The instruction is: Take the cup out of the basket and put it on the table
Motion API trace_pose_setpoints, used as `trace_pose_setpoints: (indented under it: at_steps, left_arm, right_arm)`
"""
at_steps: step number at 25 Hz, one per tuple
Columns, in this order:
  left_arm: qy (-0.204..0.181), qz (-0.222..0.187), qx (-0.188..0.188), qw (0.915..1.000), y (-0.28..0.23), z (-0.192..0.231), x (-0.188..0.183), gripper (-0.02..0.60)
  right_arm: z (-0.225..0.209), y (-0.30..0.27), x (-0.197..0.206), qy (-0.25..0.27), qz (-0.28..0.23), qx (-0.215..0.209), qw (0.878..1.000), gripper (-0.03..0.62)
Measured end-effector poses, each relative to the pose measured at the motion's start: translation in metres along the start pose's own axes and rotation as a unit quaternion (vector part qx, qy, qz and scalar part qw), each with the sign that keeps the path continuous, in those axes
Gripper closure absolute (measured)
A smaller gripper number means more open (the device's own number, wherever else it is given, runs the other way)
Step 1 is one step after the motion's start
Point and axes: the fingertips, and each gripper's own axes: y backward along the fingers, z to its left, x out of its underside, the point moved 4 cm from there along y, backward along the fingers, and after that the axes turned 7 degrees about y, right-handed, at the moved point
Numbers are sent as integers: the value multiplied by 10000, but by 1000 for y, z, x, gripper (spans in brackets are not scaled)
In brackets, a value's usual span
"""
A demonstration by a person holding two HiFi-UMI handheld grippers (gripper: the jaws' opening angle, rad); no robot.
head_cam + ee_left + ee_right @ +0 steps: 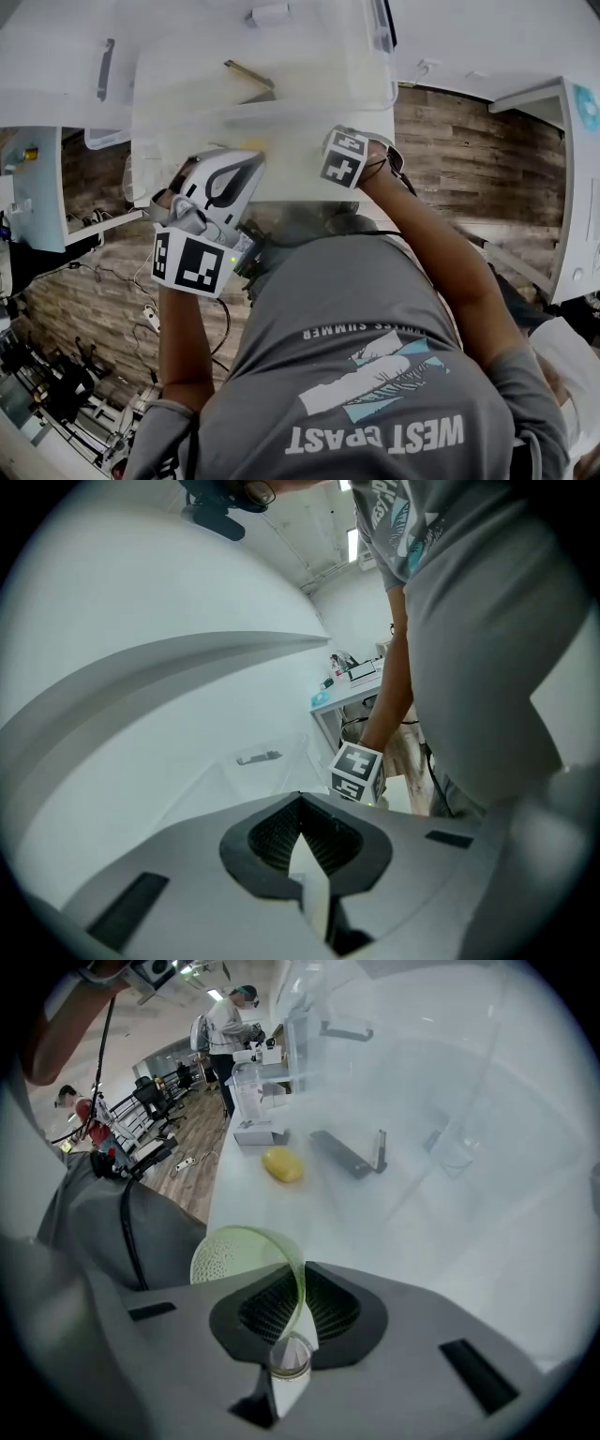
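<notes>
- Progress: my right tongs (pixel 298 1283) are pinched nearly shut on the rim of the pale green, see-through cup (pixel 248 1255). The thin wall sits between the pads, and the dotted body fans out toward 10 o'clock.
- The cup hangs low over the near edge of the white table (pixel 246 1199). The clear plastic basket (pixel 450 1101) rises at 2 o'clock from it. I judge the lift-out to be about done.
- What is left, as I read it: settle the cup on the table, open the tongs and draw back. I cannot tell whether its base touches the surface, or whether it is fully past the basket's wall.
- A small yellow object (pixel 283 1164) lies at 12 o'clock from the cup, with a dark bracket (pixel 352 1155) just to its right. Both are well apart from the cup.
- Right arm pose: in the head view the forearm runs in from 4 o'clock to the marker cube (pixel 344 157) at the basket's near side. The tongs point steeply down.
- Left arm pose: my left tongs (pixel 300 803) are closed with nothing between them and tilt gently downward. They hover at 9 o'clock from the right tongs, touching nothing that I can see.
</notes>
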Motion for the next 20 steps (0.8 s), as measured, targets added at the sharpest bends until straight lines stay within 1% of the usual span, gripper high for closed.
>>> trace_pose_setpoints:
  at_steps: [5, 10, 13, 16, 18, 20]
  left_arm:
    - [25, -21, 23, 10000, 1, 3, 3, 572]
    - [33, -52, 14, 10000, 0, 7, 6, 572]
    - [27, -65, 6, 10000, 1, 8, 6, 572]
    - [6, -96, -17, 10000, 2, 11, 3, 572]
    - [-2, -118, -39, 9999, 3, 13, 1, 572]
    - [-4, -142, -58, 9999, 3, 14, -1, 572]
  right_arm:
    - [-1, 3, -5, -211, -226, -79, 9995, 565]
    - [-5, 14, -9, -362, -494, -32, 9981, 513]
    - [-5, 23, -10, -420, -654, 43, 9970, 513]
    - [-5, 37, -10, -448, -852, 258, 9950, 513]
    - [-6, 52, -11, -477, -1051, 526, 9919, 513]
    - [-8, 72, -11, -500, -1320, 871, 9862, 513]
